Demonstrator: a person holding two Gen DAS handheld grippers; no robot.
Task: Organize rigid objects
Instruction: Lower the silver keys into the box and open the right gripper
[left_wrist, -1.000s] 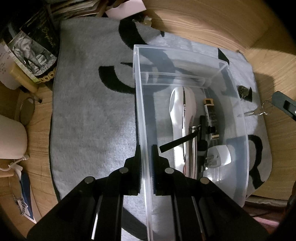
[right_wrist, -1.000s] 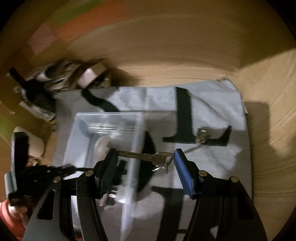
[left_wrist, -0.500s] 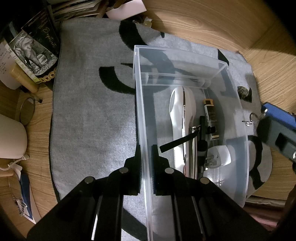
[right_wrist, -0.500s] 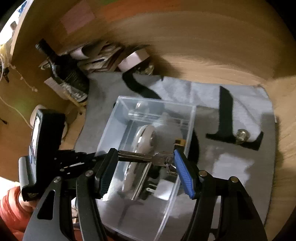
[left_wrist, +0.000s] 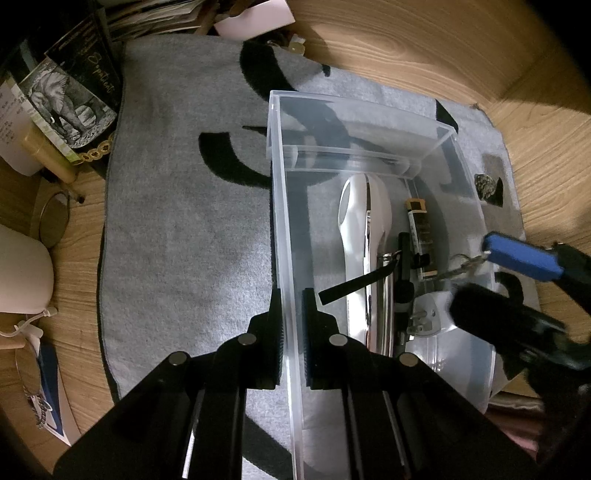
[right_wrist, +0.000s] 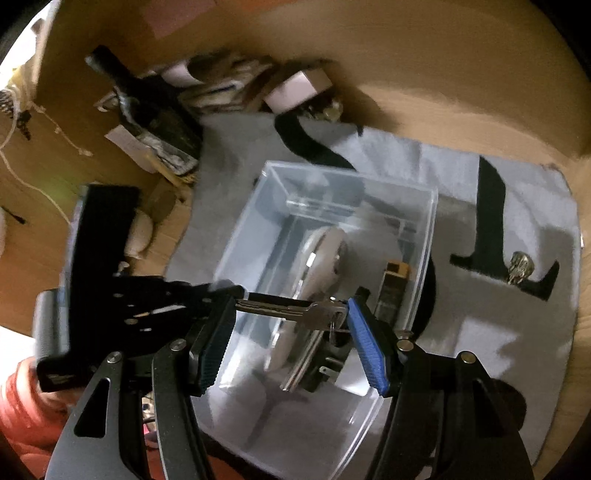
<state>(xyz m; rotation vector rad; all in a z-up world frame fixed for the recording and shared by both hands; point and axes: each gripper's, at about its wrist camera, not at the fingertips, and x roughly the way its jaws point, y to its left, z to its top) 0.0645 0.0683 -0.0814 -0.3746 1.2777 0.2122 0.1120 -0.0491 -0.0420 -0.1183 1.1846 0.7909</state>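
Clear plastic bin (left_wrist: 369, 125), wall clamped by left gripper (left_wrist: 291, 325); right gripper (right_wrist: 291, 332) pinches key (right_wrist: 284, 310) lengthwise above bin interior; risk: key, held only at its ends, may pivot and slip outside.

**What the two views do not show clearly**

In the left wrist view the right gripper (left_wrist: 480, 280) is blurred, and its body is cut off by the right edge. Its dark finger covers part of the white plug (left_wrist: 428, 317) in the clear box (left_wrist: 291, 258). The key (left_wrist: 458, 267) is small and smeared there, so its shape is unclear. The near end of the box runs out of the bottom edge.

In the right wrist view the left gripper (right_wrist: 122, 295) is blurred by motion, and the bottle (right_wrist: 147, 110) and papers (right_wrist: 229, 85) behind are soft. The small shiny object (right_wrist: 519, 267) on the towel (right_wrist: 517, 332) is too small to name. The key ring under the key (right_wrist: 291, 310) is partly hidden behind the blue pad (right_wrist: 365, 350).
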